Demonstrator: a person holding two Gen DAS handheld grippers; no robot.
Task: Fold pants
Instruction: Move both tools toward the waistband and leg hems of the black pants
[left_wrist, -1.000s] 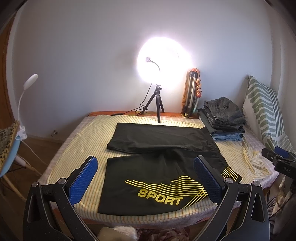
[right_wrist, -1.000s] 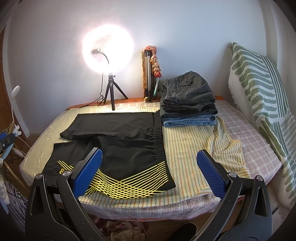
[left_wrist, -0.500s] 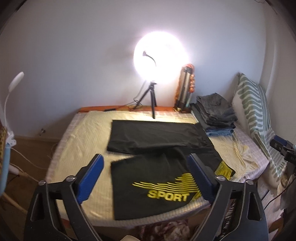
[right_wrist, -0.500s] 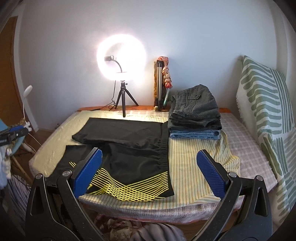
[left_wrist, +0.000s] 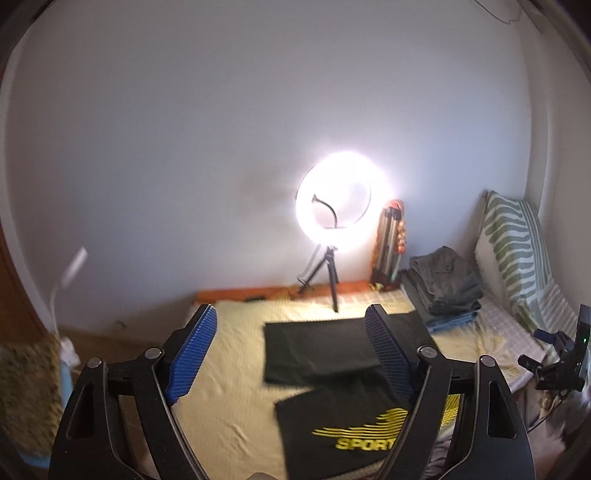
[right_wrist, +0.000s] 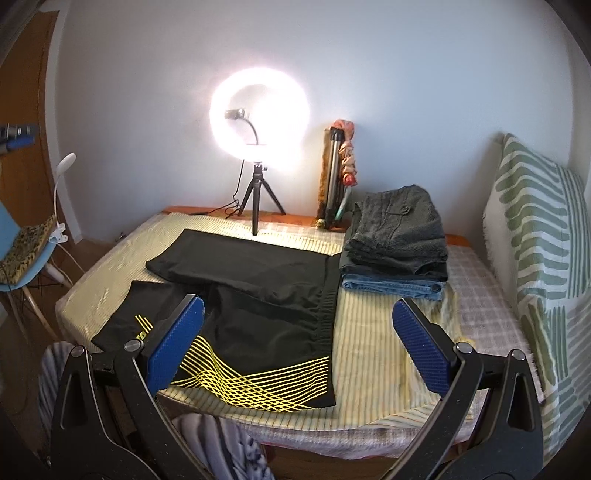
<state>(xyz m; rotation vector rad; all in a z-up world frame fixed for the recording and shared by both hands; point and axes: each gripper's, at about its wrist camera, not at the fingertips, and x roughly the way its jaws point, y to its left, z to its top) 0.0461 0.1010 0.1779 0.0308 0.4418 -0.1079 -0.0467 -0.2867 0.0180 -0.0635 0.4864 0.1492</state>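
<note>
Black sport pants (right_wrist: 258, 295) with yellow stripes and a yellow SPORT print lie flat on the bed, legs to the left, waistband to the right. They also show in the left wrist view (left_wrist: 332, 369). My left gripper (left_wrist: 291, 350) is open and empty, held high and back from the bed's near left side. My right gripper (right_wrist: 297, 343) is open and empty, held above the near edge by the waistband. Neither touches the pants.
A stack of folded jeans and grey trousers (right_wrist: 397, 251) sits at the back right. A ring light on a tripod (right_wrist: 256, 155) stands at the back. A green striped pillow (right_wrist: 539, 236) leans on the right. A blue chair (right_wrist: 18, 251) stands left of the bed (right_wrist: 388, 354).
My left gripper has risen and pulled back to the left, so the bed looks smaller and lower. My right gripper has drawn back slightly. The pants have not moved.
</note>
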